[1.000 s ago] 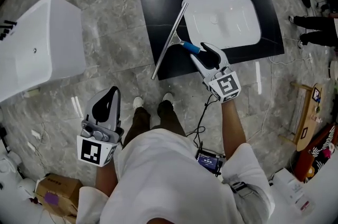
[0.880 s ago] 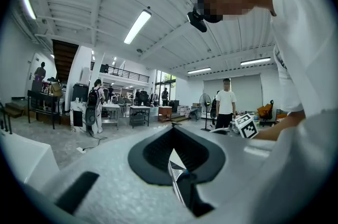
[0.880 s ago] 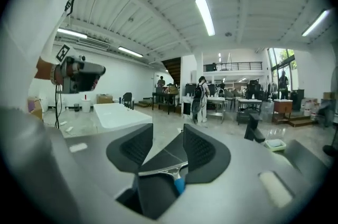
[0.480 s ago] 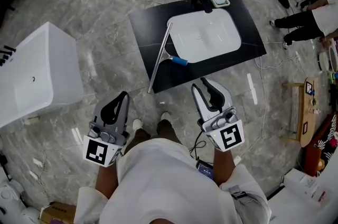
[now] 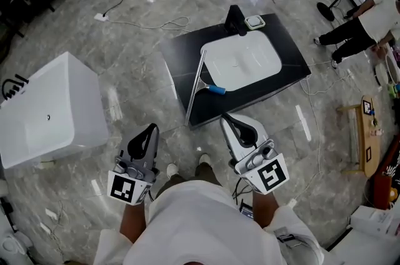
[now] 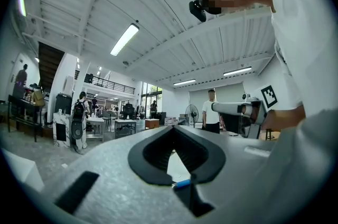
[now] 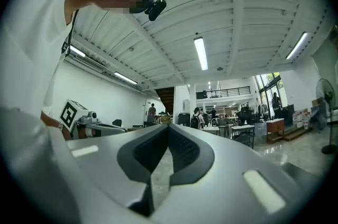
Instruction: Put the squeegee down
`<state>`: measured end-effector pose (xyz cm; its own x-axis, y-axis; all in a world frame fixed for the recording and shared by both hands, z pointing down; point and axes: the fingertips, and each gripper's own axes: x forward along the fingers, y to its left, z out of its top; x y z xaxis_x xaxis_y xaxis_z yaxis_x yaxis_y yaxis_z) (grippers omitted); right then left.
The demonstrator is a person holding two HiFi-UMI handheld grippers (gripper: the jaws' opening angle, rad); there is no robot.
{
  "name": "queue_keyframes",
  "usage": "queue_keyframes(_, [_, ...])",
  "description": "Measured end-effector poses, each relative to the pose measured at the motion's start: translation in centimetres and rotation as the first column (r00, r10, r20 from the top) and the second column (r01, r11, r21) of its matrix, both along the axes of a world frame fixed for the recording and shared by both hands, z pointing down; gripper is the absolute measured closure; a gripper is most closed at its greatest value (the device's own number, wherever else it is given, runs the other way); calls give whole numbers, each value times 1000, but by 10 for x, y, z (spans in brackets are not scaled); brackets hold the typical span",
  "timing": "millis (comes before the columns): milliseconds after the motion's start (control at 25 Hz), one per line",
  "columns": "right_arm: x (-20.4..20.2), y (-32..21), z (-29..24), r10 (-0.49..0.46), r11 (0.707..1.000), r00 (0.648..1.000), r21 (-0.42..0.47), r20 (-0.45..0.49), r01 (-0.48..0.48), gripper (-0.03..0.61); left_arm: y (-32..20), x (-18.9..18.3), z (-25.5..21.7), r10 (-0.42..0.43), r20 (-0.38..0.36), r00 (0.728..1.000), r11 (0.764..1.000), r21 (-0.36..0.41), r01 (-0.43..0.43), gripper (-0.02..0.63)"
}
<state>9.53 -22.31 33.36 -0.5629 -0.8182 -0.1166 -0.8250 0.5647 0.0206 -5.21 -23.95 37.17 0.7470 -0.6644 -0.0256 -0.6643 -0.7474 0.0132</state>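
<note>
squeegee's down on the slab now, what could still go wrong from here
The squeegee lies near the left side of the black slab, with its near end about at the front corner, so a bump could knock it to the floor. Its blue handle sits by the rim of the white basin and might slide. Loose cables on the floor could catch a foot.
</note>
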Motion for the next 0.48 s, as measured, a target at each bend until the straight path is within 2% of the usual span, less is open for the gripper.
queue_keyframes(240, [-14,7,-2,-18,1000,1000,-2,11,18,571,13,-8,-6,2,1,1000,1000,13,-2,618])
queue_keyframes(480, [-10,5,-3,-7,1000,1000,-5,-1,7,571,14,-11,-8,-11,-1,1000,1000,17,11,617])
